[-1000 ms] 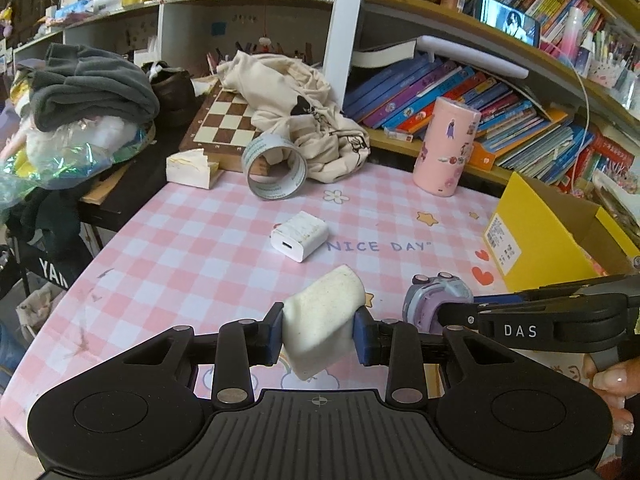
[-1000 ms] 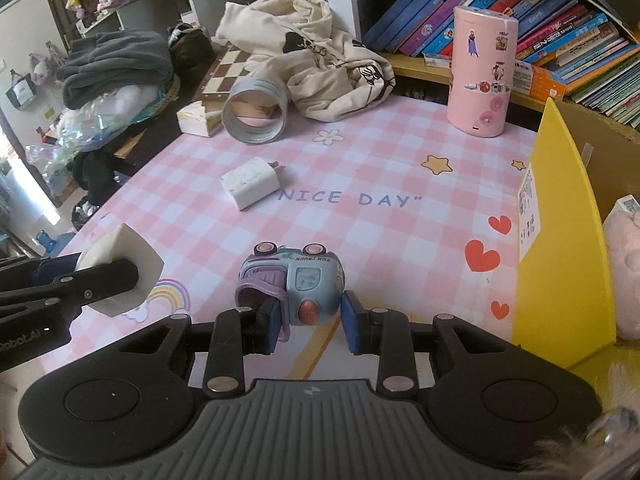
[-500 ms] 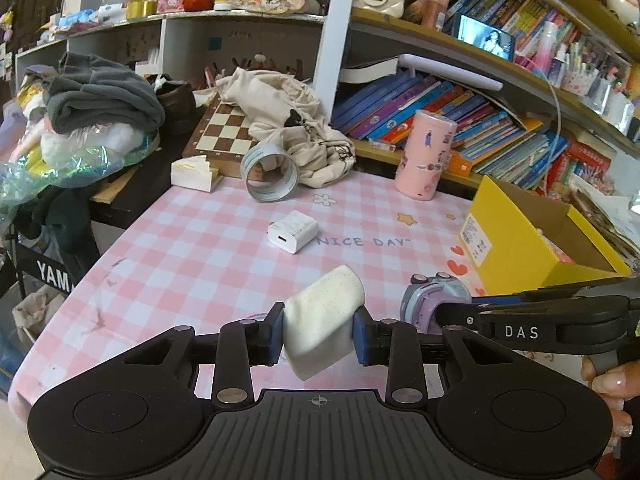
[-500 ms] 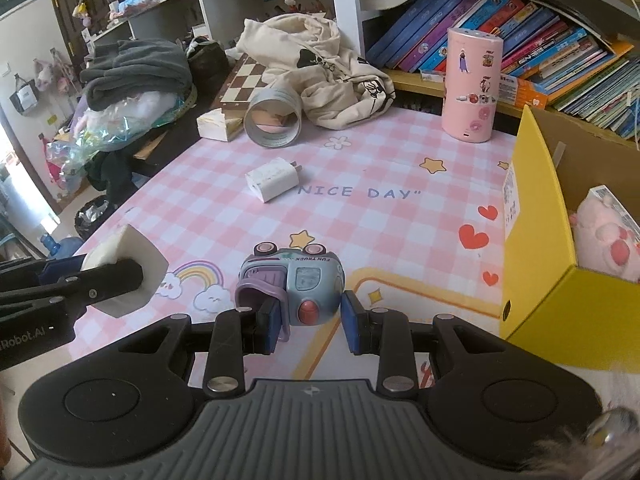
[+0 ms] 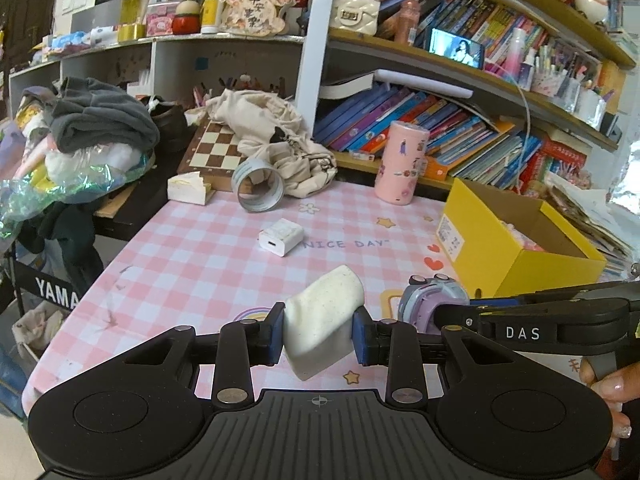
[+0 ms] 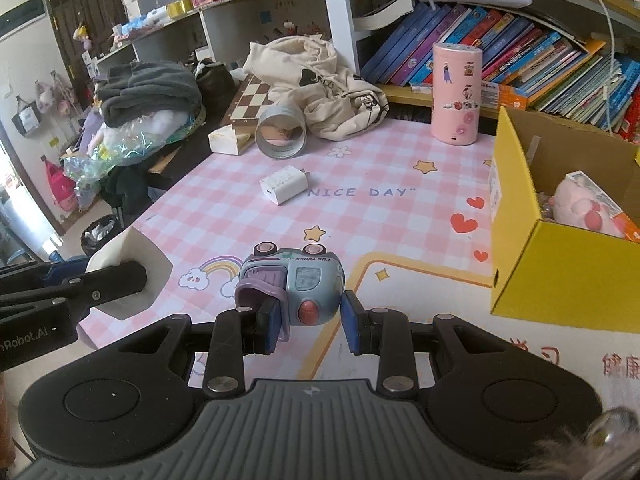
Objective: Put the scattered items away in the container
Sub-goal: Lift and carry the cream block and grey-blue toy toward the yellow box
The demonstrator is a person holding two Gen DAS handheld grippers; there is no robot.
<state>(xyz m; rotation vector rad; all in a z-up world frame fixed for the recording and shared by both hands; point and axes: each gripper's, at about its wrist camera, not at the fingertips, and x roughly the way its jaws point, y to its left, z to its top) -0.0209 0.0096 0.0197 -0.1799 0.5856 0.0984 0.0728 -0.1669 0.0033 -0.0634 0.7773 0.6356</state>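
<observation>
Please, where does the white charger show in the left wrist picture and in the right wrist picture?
Left wrist: the white charger lies on the pink checked cloth, a little left of centre.
Right wrist: it lies left of centre, in the upper half.
Shared landmark: the tape roll lies beyond it in both.

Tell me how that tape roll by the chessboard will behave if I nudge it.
The tape roll lies on its curved side, so it would probably roll. Its hollow core suggests it's fairly light. The beige cloth right beside it may stop it rolling that way.
</observation>
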